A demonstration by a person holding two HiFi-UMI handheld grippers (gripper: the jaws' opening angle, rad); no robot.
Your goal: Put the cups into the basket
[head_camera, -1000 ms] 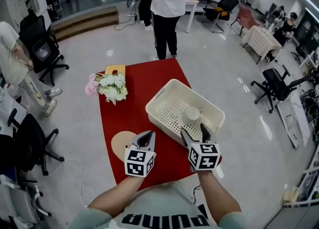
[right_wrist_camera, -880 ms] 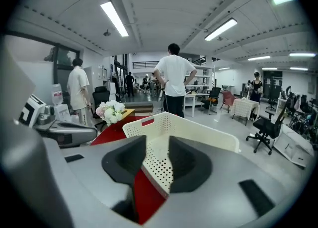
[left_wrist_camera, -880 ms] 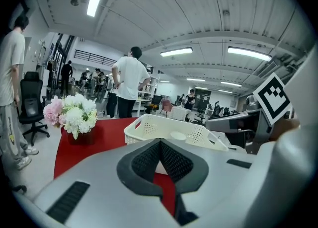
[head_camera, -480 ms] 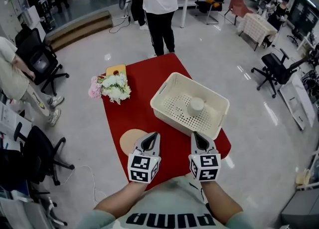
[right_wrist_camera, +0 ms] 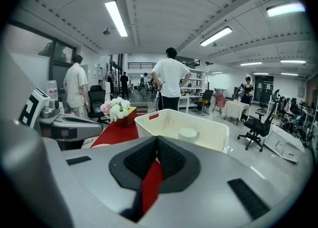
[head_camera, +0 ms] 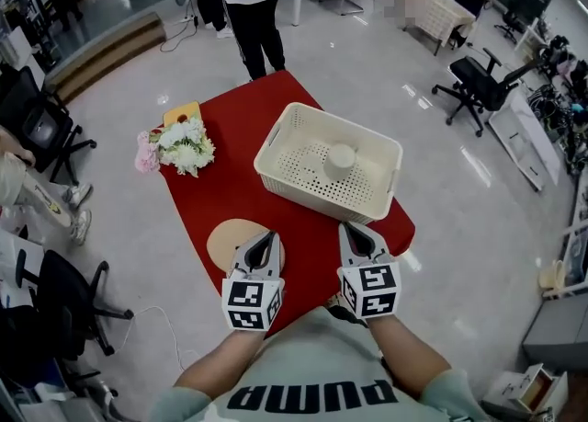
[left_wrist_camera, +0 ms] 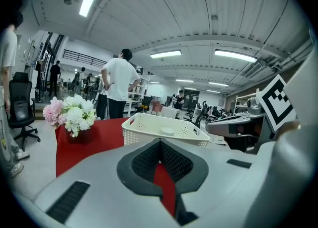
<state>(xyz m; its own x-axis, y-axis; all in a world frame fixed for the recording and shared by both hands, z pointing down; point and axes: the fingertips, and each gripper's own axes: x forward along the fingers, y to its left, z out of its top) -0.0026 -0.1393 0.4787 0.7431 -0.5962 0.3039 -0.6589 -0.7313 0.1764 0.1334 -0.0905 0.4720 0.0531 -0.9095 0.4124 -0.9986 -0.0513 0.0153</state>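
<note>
Presently, at the far left of the red cloth [head_camera: 239, 195] stands a bunch of flowers [head_camera: 184, 144]. Nearer, a round board [head_camera: 223, 244] lies just left of the left gripper [head_camera: 265, 238]. That gripper's jaws are together on nothing, and only cloth shows past its pads. Right of centre, the basket [head_camera: 276, 152] sits on the cloth with one cup [head_camera: 341, 159] upside down on its floor, apart from every wall. The right gripper [head_camera: 355, 231], near the basket's near wall, likewise has its jaws pressed together and empty. No other cup shows on the cloth.

Judgement: the placing appears complete for the one cup in view. The sound course is to keep both grippers clear of the basket's near wall — a nudge could push it toward the cloth's right edge — and to check for any cup out of view.
</note>
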